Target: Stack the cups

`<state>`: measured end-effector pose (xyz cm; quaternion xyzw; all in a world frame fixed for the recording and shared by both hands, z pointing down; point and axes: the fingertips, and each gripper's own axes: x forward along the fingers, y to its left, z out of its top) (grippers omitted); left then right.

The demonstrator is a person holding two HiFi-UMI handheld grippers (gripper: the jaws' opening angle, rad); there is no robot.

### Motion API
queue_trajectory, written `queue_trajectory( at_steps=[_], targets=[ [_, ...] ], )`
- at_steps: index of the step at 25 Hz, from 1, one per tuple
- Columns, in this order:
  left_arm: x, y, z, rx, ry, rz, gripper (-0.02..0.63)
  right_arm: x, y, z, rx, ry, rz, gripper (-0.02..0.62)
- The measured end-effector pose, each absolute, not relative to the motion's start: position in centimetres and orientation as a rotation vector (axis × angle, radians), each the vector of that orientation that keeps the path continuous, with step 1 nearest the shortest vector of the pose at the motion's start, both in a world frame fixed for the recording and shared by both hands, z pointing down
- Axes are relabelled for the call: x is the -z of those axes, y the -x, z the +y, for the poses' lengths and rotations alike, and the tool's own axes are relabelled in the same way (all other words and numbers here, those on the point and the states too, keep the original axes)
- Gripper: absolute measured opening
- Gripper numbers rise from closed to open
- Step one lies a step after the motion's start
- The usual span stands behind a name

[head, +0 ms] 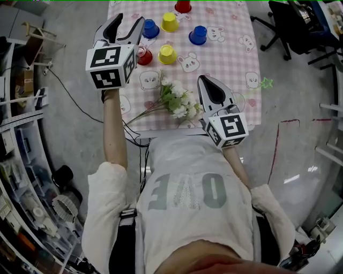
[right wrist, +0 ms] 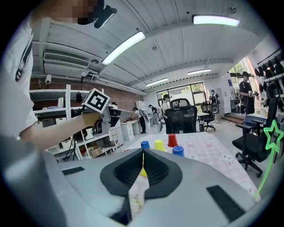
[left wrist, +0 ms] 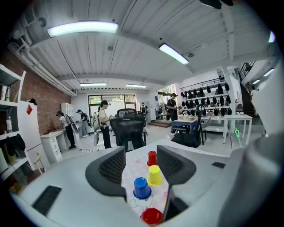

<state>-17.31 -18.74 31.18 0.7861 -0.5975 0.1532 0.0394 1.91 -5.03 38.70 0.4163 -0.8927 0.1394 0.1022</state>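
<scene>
Head view only: all 6 cups at once on the table (head: 241,80), each one alone, none stacked. Far red cup (head: 183,5), far yellow cup (head: 169,22), left blue cup (head: 150,28), right blue cup (head: 198,35), near red cup (head: 143,55), near yellow cup (head: 167,54). Flowers (head: 177,101) lie at the near edge, just beside the R gripper (head: 206,80). The L gripper (head: 128,24) is up over the table's left side, above the near red cup.

L gripper view shows just 4 cups in a line btwn its jaws, well apart from them: red, blue, yellow, red. It also shows the room: a chair (left wrist: 128,128) & people far back.

R gripper view shows the L gripper's marker cube (right wrist: 96,101) held up on the left, plus 4 cups far off.

L gripper (left wrist: 141,164): jaws wide apart, nothing in them, touching nothing.
R gripper (right wrist: 143,164): jaws pressed together, only a thin slit, w/ a bit of yellow showing thru. It holds nothing.
</scene>
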Motion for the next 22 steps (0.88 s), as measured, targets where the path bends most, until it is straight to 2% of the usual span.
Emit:
queue_trajectory(
  at_steps=[5, 14, 22],
  targets=[
    [-31.2, 17.3, -22.1, -0.573, -2.432, -1.807, 0.224, -38.9, -1.9, -5.4, -0.415, -1.233, -2.630, 0.029],
    [-43.9, 16.3, -25.3, -0.772, -2.322, -1.494, 0.225, -39.9, -2.6, -6.1, -0.443, -1.261, -2.585, 0.029],
    [-48.8, 16.9, -26.7, -0.867, -2.244, -1.428, 0.225, -40.2, -2.6, -6.3, -0.450, -1.260, -2.575, 0.029]
  ],
)
